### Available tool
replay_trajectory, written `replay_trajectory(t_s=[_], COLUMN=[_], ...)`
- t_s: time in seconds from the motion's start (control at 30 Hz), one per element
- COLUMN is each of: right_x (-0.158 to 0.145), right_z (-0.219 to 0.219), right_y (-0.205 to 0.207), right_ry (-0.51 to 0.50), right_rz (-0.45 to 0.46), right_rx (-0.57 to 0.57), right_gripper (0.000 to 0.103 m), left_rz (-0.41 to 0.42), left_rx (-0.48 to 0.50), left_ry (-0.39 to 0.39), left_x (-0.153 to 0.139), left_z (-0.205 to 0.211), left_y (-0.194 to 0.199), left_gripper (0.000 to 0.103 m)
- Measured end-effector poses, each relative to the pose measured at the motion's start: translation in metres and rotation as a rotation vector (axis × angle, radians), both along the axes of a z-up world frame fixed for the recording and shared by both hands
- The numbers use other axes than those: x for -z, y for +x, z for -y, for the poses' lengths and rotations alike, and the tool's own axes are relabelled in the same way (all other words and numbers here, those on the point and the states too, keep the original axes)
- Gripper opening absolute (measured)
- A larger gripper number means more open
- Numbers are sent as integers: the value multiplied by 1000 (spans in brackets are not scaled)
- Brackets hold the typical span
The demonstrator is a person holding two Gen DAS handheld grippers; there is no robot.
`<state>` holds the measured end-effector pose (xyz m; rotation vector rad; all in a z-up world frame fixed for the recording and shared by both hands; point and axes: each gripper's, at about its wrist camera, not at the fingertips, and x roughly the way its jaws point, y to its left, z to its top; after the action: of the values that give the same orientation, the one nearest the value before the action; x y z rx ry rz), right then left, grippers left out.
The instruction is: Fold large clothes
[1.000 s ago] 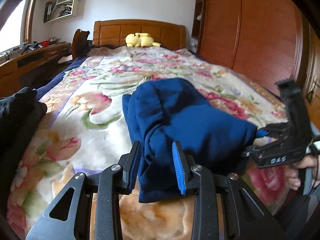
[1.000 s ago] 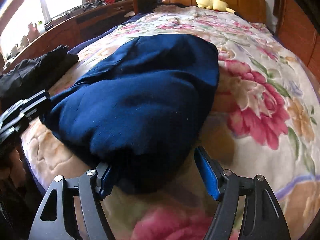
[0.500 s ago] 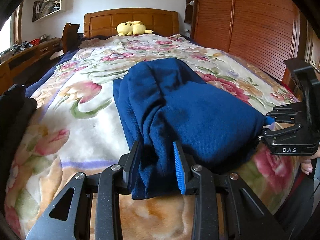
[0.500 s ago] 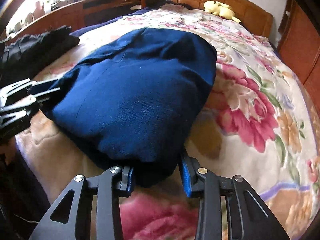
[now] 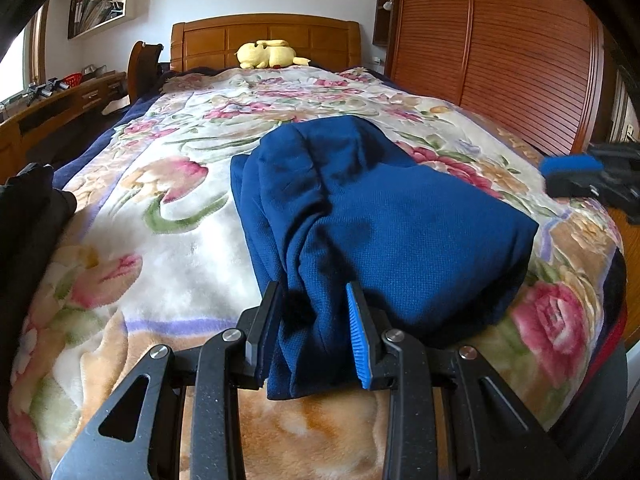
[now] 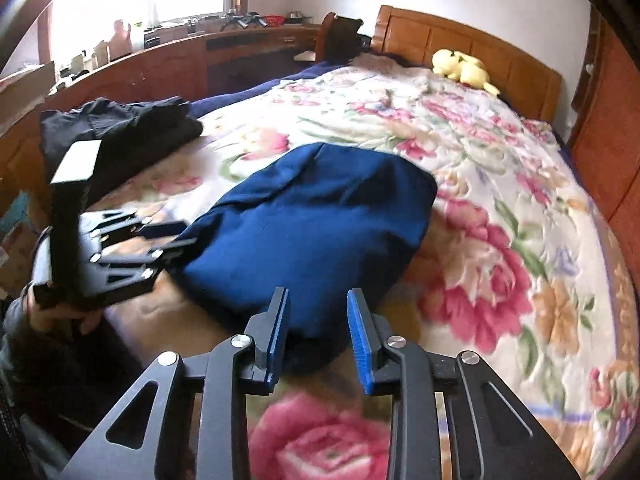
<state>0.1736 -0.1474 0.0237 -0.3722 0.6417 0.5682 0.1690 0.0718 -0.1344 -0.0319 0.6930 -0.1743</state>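
Garment, left wrist view: navy blue garment (image 5: 380, 216) lay folded in a thick bundle on the floral blanket (image 5: 168, 216) of the bed, near its foot edge, with layered folds along its left side.
Left hand-held gripper, left wrist view: left hand-held gripper (image 5: 312, 332) was clamped on the near hem of the navy blue garment, cloth bunched between its pads and hanging just below them.
Right hand-held gripper, left wrist view: right hand-held gripper (image 5: 576, 176) showed blurred at the right edge, above the blanket and apart from the bundle's right corner.
Surroundings, left wrist view: yellow plush toy (image 5: 268, 54) sat by the wooden headboard (image 5: 264, 36); dark clothes (image 5: 28, 208) lay at the left edge of the bed; a slatted wooden wardrobe (image 5: 500, 52) stood on the right.
Garment, right wrist view: the bundle (image 6: 320, 220) lay across the near part of the bed, its near edge low in front of the camera.
Right hand-held gripper, right wrist view: right hand-held gripper (image 6: 316, 332) had its jaws closing; the garment's near edge sat just beyond the pads, and no cloth could be seen pressed between them.
Left hand-held gripper, right wrist view: it (image 6: 176, 240) bit into the bundle's left end, held by a hand (image 6: 60, 312).
Surroundings, right wrist view: dark clothes (image 6: 120, 132) lay beyond the left gripper; a table (image 6: 180, 52) ran under the window.
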Motion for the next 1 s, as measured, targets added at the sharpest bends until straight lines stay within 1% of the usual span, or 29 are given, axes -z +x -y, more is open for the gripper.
replay_trajectory(t_s=[0.1,0.2,0.27,0.3,0.37,0.43,0.57,0.63,0.7,0.73,0.8,0.9,0.97,1.0], right_x=[10,38,54,58,59,57,41,32,28,28,30,39,48,51], right_z=[-7,-14,-11,-12,-11,-9,0,5,10,11,12,11,10,8], right_y=[16,30,32,33,30,33,42,50,67,76,102,140,167,177], right_ry=[15,-7,21,20,18,16,33,36,26,25,36,37,20,27], right_rz=[-38,-110,-157,-157,-148,-159,-150,-121,-88,-83,-94,-113,-111,-118], right_rx=[5,4,10,10,-2,-17,-70,-77,-63,-53,-43,-12,20,26], right_gripper=[30,29,28,28,28,28,29,34,43,51,59,64,65,65], left_rz=[0,-8,-16,-18,-12,-8,-15,-30,-50,-59,-84,-105,-105,-111], left_rx=[1,-9,-6,-3,-2,-2,-5,7,6,-1,-17,-38,-45,-46], left_ry=[-3,13,6,-2,-7,-18,-35,-39,-26,-21,-21,-33,-51,-63], left_x=[0,2,3,2,-2,-6,-9,-7,-4,-2,4,10,11,12], left_z=[0,0,-1,-3,-5,-10,-17,-19,-20,-20,-23,-27,-28,-29], left_y=[0,1,1,1,-4,-13,-31,-38,-42,-42,-40,-35,-33,-30], left_gripper=[33,33,33,33,33,33,33,33,34,34,35,35,35,35])
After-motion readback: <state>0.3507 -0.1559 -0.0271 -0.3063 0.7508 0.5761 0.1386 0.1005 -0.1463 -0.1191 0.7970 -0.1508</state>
